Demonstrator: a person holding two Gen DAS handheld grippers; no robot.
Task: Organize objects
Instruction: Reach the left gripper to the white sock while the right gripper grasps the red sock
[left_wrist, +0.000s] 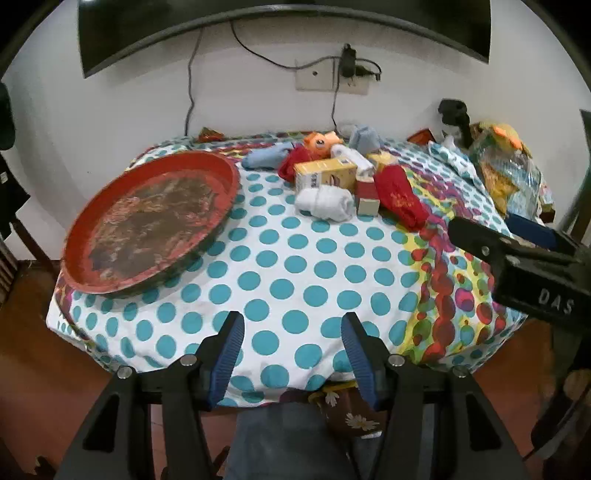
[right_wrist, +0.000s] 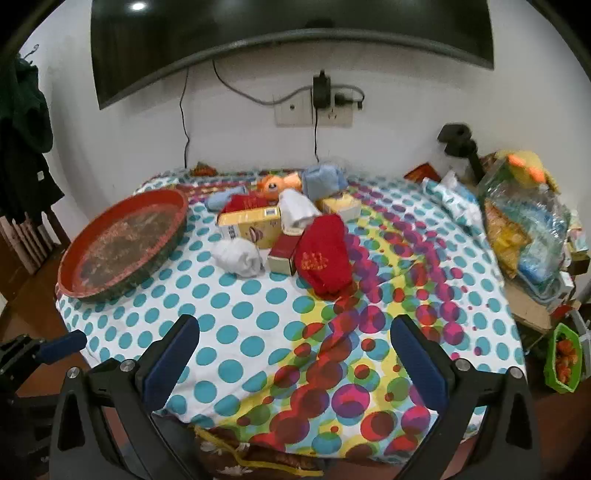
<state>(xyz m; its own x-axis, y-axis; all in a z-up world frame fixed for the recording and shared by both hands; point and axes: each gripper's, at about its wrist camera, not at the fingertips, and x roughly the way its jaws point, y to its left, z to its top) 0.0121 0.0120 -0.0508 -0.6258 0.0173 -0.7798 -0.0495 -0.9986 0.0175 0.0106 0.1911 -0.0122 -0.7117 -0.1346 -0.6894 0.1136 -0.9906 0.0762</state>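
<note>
1. Both tools are empty. Left gripper (left_wrist: 292, 354) has its jaws spread apart and holds nothing. Right gripper (right_wrist: 295, 354) is spread wider, also holding nothing. Both hang over the near edge of the table (right_wrist: 258, 332).
2. The clutter is piled at the far middle of the table, well apart from both grippers. The red tray (left_wrist: 147, 218), on the left side, looks like the likely drop spot and is bare of items.
3. White rolled sock (right_wrist: 240, 256): nearest to the grippers, lying loose on the cloth just in front of the yellow box (right_wrist: 255, 225). Probably light, soft and squashy. I'd pinch across the middle of the roll; it should compress rather than slip.
4. Red sock (right_wrist: 325, 254): limp fabric draped partly over the small red-and-white box (right_wrist: 284, 253). Grab a bunched fold near its near end. It will likely dangle and may drag that box.
5. Boxes: cardboard, stiff and light by the look of them. Grip across the narrow faces; the smooth print could be a bit slippery.
6. Orange plush toy (right_wrist: 275, 186) and blue socks (right_wrist: 325, 179) sit at the back, the farthest reach.
7. The right gripper lines up better with the pile; the left is closer to the tray.
</note>
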